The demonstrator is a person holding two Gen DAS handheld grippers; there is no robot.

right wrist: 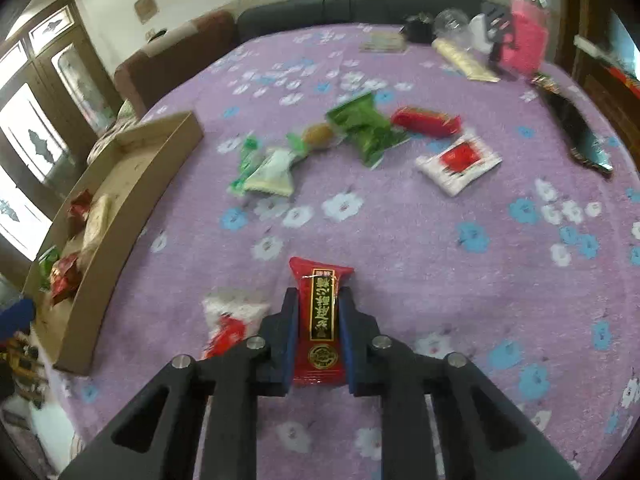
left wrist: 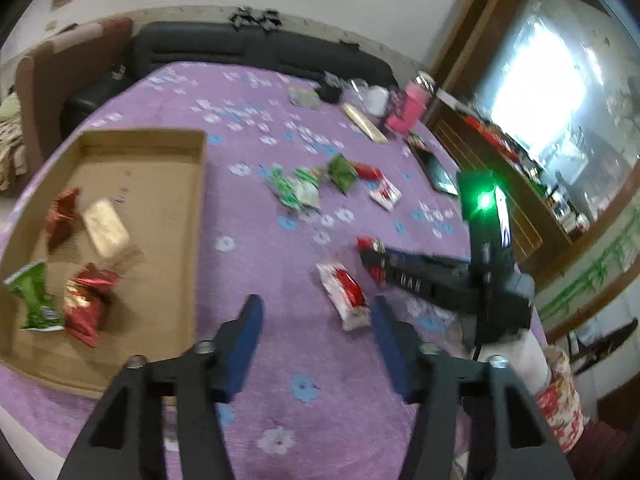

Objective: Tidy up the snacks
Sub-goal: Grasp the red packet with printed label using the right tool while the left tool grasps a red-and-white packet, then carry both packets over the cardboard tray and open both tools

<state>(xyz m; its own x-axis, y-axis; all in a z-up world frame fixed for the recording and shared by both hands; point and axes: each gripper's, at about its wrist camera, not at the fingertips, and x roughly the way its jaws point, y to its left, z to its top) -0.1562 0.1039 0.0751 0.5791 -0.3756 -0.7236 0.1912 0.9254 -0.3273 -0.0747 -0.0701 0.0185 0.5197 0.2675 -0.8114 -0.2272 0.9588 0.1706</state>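
The left tongs point(left wrist: 316, 308) are hovering open over the purple-clothed bench point(left wrist: 260, 264), beside a white-and-red snack packet point(left wrist: 344, 294). The right tongs point(left wrist: 370, 258) are gripping a red packet point(left wrist: 366, 245). Four snacks are lying in the cardboard tray point(left wrist: 160, 184).

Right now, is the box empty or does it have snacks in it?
Not empty. The cardboard box holds several snacks: red packets, a green one and a pale one.

Purple floral cloth point(right wrist: 400, 240), red pkt point(right wrist: 319, 320)
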